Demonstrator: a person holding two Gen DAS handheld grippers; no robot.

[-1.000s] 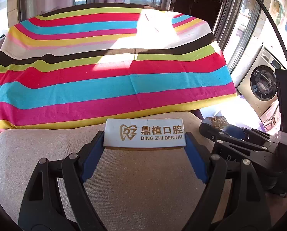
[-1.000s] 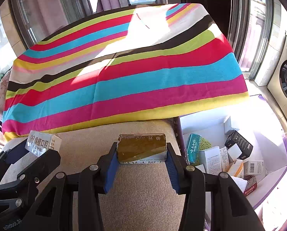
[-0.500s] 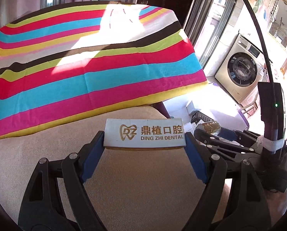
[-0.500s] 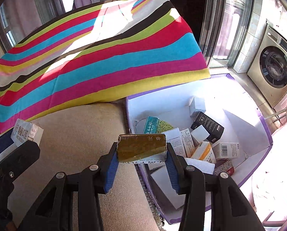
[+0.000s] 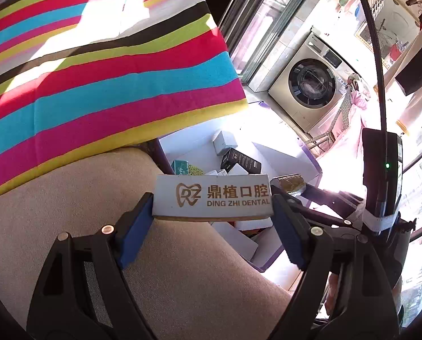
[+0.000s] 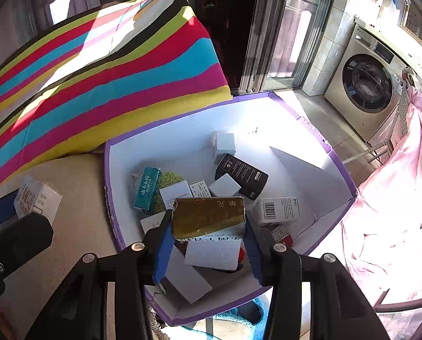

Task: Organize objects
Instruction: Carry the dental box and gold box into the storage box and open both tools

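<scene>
So the left gripper (image 5: 212,206) has its blue pads clamped on the ends of a white box (image 5: 211,197) that reads "DING ZHI DENTAL" with Chinese characters and a gold tooth logo with "DZ" inside. It hangs over the edge of a beige cushion (image 5: 77,198), right where the cushion meets the storage bin.

The right gripper (image 6: 208,229) is pinched narrow on a gold box (image 6: 208,216) with Chinese characters printed upside down along its top edge; some small English text sits below but it's too tiny for me to read properly. That one is held above the white purple-trimmed bin (image 6: 182,144), which sits on the floor beside the cushion.

Inside the bin there's a pile of small cartons: a teal box (image 6: 147,188) with white Chinese script, a black box (image 6: 242,175) with fine print, a white carton with a barcode (image 6: 277,211), plus a few plain white ones.

Behind all that is a striped cloth (image 6: 97,85) in pink, blue, yellow, black and white, lit by strong sun. Off to the right there's a silver front-load washing machine (image 6: 372,85), tiled floor, a glass sliding door (image 6: 279,28) and pink fabric (image 6: 395,198).
</scene>
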